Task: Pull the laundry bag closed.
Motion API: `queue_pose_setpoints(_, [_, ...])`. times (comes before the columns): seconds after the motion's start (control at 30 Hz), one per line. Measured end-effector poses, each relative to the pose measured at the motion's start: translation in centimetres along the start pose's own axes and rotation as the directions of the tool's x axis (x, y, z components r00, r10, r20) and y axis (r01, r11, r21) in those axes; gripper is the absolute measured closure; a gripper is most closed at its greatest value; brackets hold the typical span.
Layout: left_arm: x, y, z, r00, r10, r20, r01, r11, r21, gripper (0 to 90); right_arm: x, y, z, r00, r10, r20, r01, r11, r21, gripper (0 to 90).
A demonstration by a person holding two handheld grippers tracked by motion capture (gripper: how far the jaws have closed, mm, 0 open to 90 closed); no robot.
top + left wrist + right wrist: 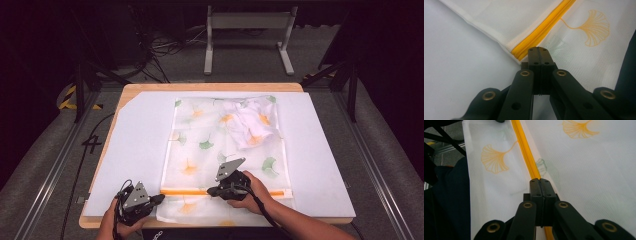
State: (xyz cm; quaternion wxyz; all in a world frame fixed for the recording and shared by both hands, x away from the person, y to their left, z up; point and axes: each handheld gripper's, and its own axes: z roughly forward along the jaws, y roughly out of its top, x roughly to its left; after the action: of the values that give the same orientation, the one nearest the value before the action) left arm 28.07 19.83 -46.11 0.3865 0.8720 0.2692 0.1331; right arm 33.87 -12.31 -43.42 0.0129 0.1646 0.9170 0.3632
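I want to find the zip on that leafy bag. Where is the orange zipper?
In the high view the orange zipper runs across the near end of the leafy mesh bag, from the left tool to the right tool.

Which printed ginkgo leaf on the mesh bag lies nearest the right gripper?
The orange leaf just left of the right gripper, above the yellow zipper. The green leaves and other orange ones lie farther off.

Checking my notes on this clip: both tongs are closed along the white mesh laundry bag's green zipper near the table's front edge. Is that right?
Not quite: the zipper is orange-yellow, not green, as both gripper views show. The rest holds: the left tongs and right tongs are closed along it on the white mesh laundry bag with ginkgo-leaf print.
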Motion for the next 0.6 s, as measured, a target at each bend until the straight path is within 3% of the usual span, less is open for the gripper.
queue_pose_setpoints(0.6, [0.1, 0.0, 0.0, 1.0000, 0.001, 0.005, -0.001, 1.0000, -0.003, 90.0, -0.7, -3.1, -3.0, 0.9985, 0.043, 0.035, -0.043, 0.999, 0.006, 90.0])
